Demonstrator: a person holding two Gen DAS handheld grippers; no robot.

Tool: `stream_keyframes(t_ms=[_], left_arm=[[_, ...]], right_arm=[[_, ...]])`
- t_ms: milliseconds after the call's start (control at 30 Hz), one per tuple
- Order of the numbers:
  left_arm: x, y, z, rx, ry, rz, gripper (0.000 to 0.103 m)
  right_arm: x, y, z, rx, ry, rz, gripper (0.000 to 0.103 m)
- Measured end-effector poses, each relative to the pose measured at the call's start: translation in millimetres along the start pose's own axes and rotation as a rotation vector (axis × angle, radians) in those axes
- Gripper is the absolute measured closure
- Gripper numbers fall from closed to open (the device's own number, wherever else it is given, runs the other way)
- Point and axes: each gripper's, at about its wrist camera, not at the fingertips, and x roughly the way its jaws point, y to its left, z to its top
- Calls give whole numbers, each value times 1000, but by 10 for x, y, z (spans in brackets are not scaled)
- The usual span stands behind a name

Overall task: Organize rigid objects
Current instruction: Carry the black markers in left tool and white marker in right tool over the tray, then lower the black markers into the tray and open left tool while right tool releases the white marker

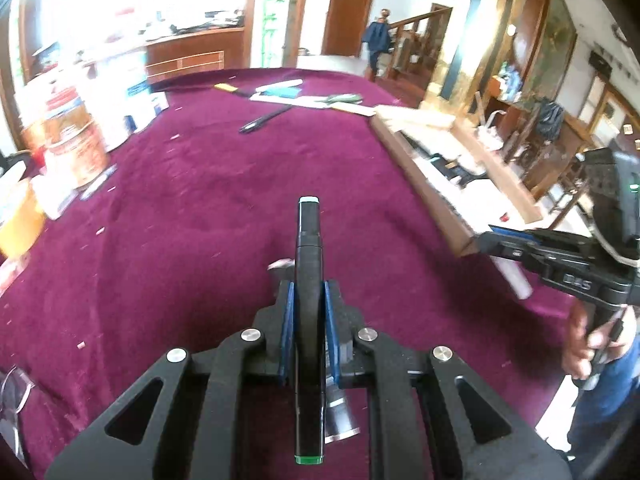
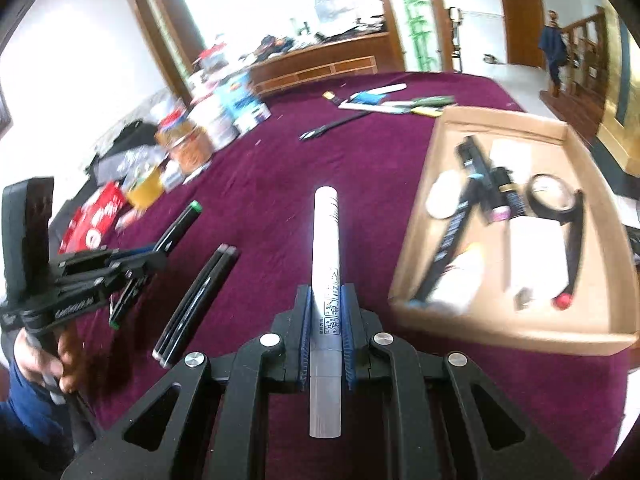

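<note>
My left gripper (image 1: 309, 304) is shut on a black marker with green ends (image 1: 308, 264), held above the purple tablecloth; it also shows in the right wrist view (image 2: 160, 254). My right gripper (image 2: 326, 304) is shut on a white marker (image 2: 326, 248), held above the cloth left of a cardboard tray (image 2: 416, 236). The tray holds several pens, a black tape ring and white items. In the left wrist view the tray's wall (image 1: 424, 184) is at the right, with my right gripper (image 1: 492, 240) beside it.
Two black pens (image 2: 200, 300) lie on the cloth between the grippers. Another black pen (image 2: 332, 126) lies farther back, near papers and rulers (image 2: 384, 100). Cans and boxes (image 2: 208, 128) crowd the left edge of the table (image 2: 280, 184).
</note>
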Motion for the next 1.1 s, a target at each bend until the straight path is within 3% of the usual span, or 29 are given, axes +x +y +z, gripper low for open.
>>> stream_keyframes(t_ms=[300,533,800,1100], left_arm=[[252,-757,568,16,2,-175,91],[831,-1127,949,-56,86,-284,91],[1492,-1240,1388,-133,158,-292,91],[2023,-1191,1658,-194,183,-215,91]], right_arm=[[-188,-743,308,190,-34,-22,90],[-198,-1252,540,269,-17,-81,90],[32,-1800,845,338,36,-125,90],[393,-1975,1123,347,84,-128,90]])
